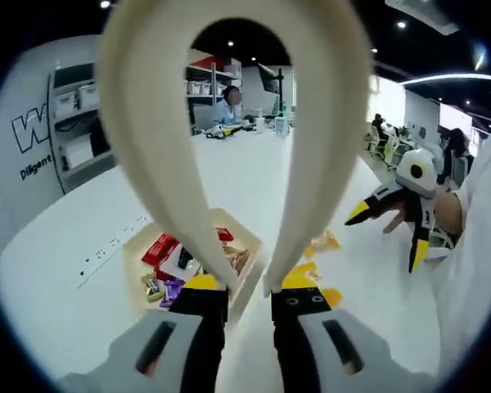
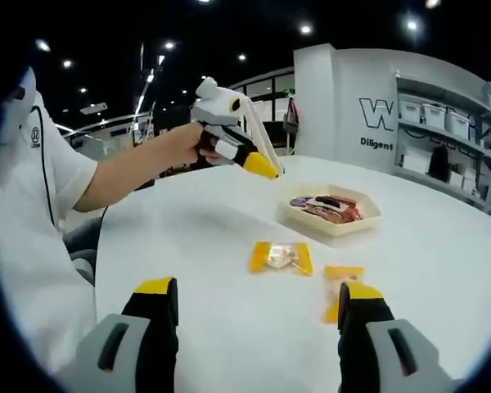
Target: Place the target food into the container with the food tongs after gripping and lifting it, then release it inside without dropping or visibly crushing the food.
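Just ahead of the empty, spread right gripper [image 2: 250, 315], two wrapped snacks [image 2: 282, 256] lie broadside, short of the container [image 2: 368, 219]. Left gripper [image 1: 248, 301] clasps tongs [image 1: 237, 139] further off.

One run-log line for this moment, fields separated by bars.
left claw: shut on tongs, raised | right claw: open, empty | two snack packets on table | tray: holds snacks

A broad white tabletop [image 2: 229, 327] is stretching across the room; small ceiling spotlights [image 2: 306, 29] are glowing against a dark ceiling. White shelving [image 2: 442, 147] holding bins is standing beside a lettered wall [image 1: 33, 131]; desks [image 1: 245, 127] are sitting farther back.
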The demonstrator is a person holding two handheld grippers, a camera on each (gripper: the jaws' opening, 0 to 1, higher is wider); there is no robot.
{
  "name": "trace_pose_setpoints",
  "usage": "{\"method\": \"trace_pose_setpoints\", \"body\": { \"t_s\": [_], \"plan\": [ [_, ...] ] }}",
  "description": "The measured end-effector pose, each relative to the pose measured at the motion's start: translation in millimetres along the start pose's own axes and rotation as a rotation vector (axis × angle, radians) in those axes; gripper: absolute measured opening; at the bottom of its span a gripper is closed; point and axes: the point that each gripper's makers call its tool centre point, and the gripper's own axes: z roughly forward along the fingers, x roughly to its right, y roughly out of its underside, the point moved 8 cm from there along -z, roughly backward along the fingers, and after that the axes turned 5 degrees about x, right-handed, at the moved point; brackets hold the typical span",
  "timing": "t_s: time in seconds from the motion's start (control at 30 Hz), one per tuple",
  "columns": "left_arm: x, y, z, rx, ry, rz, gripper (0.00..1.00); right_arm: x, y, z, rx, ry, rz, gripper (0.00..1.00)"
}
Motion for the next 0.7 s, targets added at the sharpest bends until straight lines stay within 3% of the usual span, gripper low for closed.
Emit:
{"method": "trace_pose_setpoints", "body": {
  "t_s": [0.43, 0.7],
  "plan": [
    [29.3, 29.0, -13, 0.002, -0.076, -0.042, 0.19, -3, 1.3, 1, -0.002, -0.003, 0.001, 0.79],
    [40.6, 38.6, -15, 0.018, -0.087, -0.076, 0.19, -3, 2.3, 2, -0.005, -0.006, 0.001, 0.79]
  ]
}}
